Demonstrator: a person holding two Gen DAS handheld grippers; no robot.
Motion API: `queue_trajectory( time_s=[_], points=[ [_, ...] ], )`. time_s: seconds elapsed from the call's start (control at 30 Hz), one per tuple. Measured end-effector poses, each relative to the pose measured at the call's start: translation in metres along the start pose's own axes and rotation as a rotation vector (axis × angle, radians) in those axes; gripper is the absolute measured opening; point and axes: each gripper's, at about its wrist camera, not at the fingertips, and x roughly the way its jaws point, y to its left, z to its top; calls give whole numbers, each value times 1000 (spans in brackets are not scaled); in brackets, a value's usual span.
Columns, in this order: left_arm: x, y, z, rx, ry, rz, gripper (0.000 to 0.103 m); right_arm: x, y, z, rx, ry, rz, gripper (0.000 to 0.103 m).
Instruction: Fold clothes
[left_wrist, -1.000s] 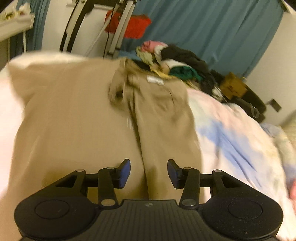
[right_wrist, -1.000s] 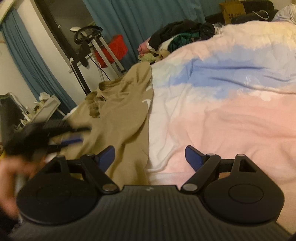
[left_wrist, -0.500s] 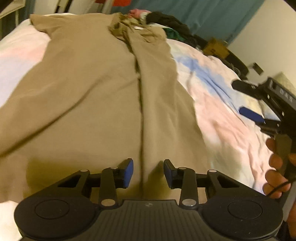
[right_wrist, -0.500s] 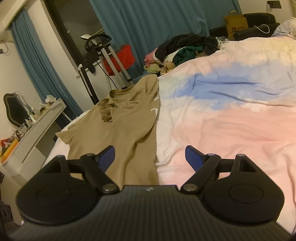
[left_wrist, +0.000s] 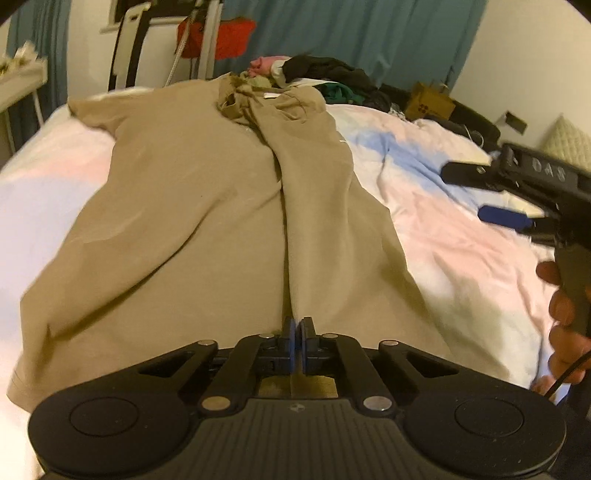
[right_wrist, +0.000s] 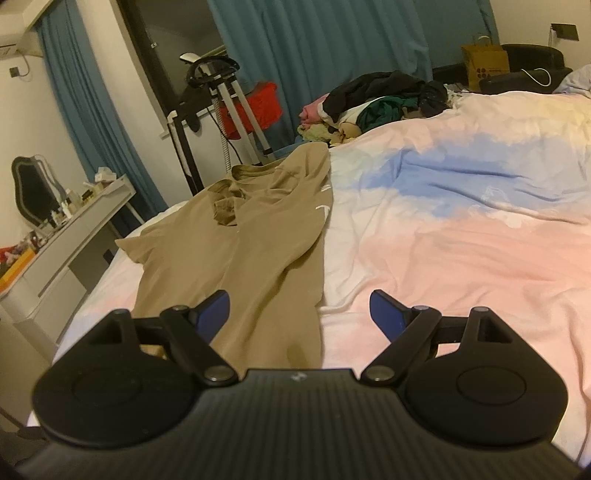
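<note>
L gripper (left_wrist: 296, 328) jaws pinched tight; R gripper (right_wrist: 300, 307) jaws spread wide, hand (left_wrist: 565, 325) on handle.

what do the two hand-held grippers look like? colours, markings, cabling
Both match: matte black bodies with a ribbed top, a round disc on each side, silver pivot pins on the black linkage, and blue pads on the fingers. That goes for the left hand-held gripper and the right hand-held gripper. In the left wrist view the right unit's side shows raised lettering, and a thin dark cable trails below the person's hand.
</note>
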Motion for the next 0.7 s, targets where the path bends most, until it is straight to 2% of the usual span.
queue_trajectory(
  time_s=[0.03, 0.1, 0.3, 0.43, 0.5, 0.7],
  points=[
    [0, -3, 1, 11, -5, 4, 16, 1, 1, 0, -3, 1, 2, 84],
    [-4, -6, 1, 21, -17, 9, 43, 1, 4, -1, -12, 1, 6, 84],
    [-18, -13, 21, 50, -113, 77, 81, -4, 6, 1, -16, -40, 11, 84],
    [-34, -14, 44, 49, -188, 99, 92, -8, 2, 3, 7, -70, 6, 84],
    [-40, -15, 52, 40, -216, 96, 102, -9, -1, 5, 22, -85, 2, 84],
    [-37, -19, 75, 61, -252, 86, 103, -13, -10, 8, 66, -130, -9, 84]
  ],
)
